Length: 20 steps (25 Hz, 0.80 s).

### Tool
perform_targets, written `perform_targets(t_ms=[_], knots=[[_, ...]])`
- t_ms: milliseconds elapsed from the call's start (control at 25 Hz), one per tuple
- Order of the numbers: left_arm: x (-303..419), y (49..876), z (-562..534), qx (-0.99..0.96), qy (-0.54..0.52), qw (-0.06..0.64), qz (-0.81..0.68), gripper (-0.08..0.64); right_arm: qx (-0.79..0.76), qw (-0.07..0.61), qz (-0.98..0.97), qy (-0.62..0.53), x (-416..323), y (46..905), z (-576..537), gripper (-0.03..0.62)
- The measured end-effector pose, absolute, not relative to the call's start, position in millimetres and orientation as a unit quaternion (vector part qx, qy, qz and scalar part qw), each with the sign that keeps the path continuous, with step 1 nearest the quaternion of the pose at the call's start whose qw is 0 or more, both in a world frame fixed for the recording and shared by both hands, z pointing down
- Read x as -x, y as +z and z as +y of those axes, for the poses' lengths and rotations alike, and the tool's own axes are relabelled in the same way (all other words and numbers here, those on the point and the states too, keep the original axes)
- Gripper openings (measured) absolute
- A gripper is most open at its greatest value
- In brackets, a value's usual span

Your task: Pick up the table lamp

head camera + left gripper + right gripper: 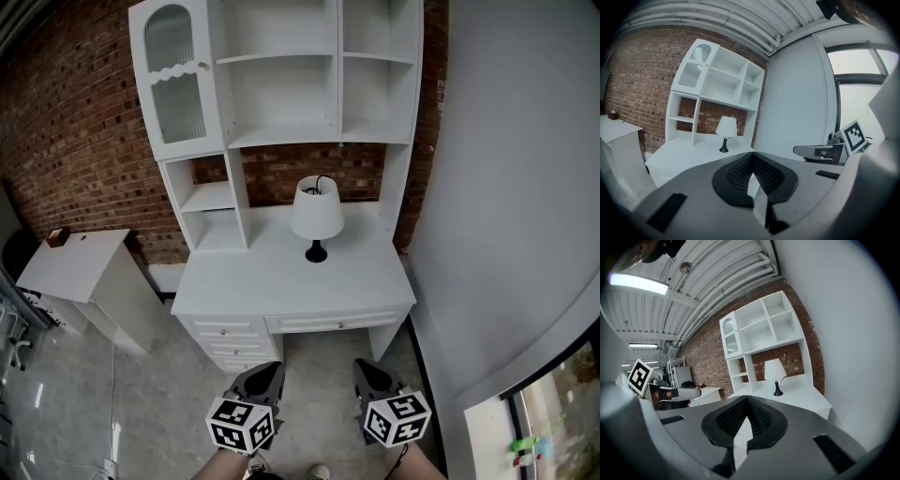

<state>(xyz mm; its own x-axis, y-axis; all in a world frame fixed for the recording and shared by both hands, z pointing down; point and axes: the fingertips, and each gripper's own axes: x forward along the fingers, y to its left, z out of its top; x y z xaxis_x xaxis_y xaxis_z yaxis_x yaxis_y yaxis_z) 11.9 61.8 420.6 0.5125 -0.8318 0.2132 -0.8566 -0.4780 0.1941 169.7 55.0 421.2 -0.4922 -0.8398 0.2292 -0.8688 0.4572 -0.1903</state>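
Left hand-held gripper and right hand-held gripper are seen pressed together, empty, well apart from the lamp on the surface.

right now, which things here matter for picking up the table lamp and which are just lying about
For the job: table lamp, standing on the desk; left gripper and right gripper, both shut and empty.
Just lying about: hutch shelves, side cabinet, small brown object on it, brick wall.
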Motion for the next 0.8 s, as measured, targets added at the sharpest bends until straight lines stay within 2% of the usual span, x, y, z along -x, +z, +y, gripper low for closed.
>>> perform_targets(t_ms=[800], knots=[[20,422,19,-0.865,0.043,0.130,-0.482,-0.002,-0.520,0.039,-0.842,0.141,-142,420,15,0.025]])
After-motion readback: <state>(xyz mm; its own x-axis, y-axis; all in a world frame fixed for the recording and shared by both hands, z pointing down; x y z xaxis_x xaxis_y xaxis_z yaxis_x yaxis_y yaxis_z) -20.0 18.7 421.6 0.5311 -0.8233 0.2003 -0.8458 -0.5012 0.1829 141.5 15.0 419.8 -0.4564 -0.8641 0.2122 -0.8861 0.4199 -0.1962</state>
